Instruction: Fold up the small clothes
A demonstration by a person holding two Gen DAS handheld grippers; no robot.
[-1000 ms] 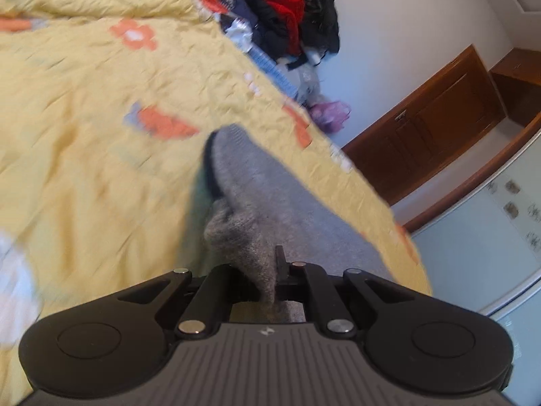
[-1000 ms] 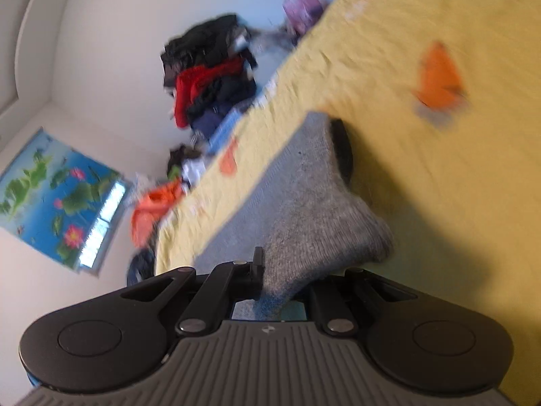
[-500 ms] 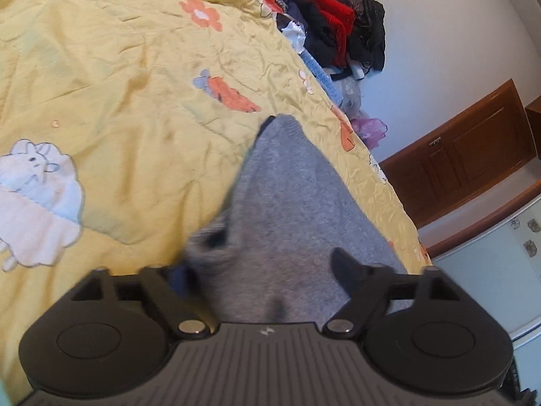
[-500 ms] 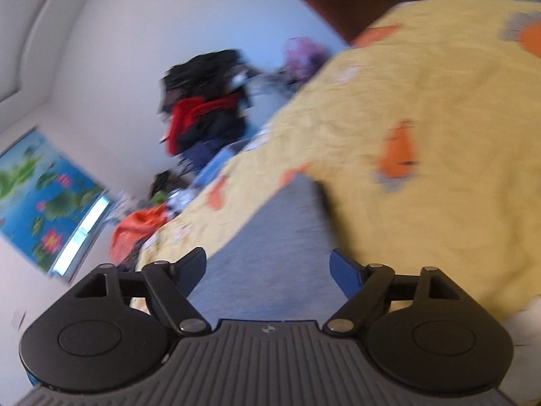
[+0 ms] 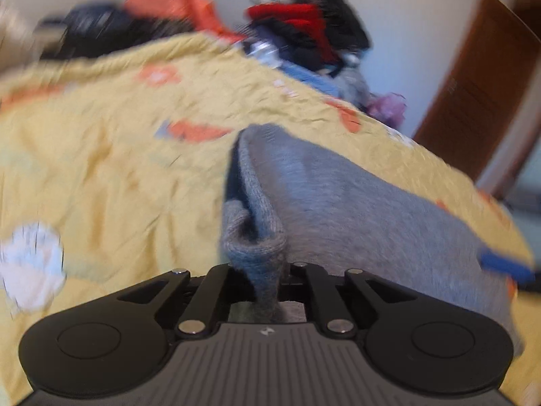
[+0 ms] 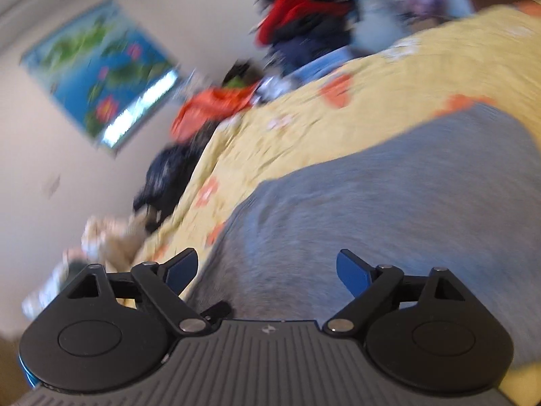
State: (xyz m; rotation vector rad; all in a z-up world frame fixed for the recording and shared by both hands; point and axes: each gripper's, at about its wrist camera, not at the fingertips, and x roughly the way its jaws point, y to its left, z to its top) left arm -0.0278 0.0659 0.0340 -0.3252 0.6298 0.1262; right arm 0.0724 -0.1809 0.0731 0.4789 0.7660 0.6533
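Two grippers low over bed: left gripper (image 5: pixel 267 270) pinching grey garment (image 5: pixel 355 203); right gripper (image 6: pixel 267 270) jaws wide, empty.

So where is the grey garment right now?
The grey garment lies on the yellow bedspread, its near corner pinched in the left tongs; the open right tongs hover over it.

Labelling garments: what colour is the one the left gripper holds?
Grey knit garment, pinched in the left gripper; clearest in left wrist view.

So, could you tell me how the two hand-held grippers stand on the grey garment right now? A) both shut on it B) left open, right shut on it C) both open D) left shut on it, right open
D: the left hand-held gripper pinches a fold of the grey garment, while the right hand-held gripper has its blue fingers spread wide above the cloth.
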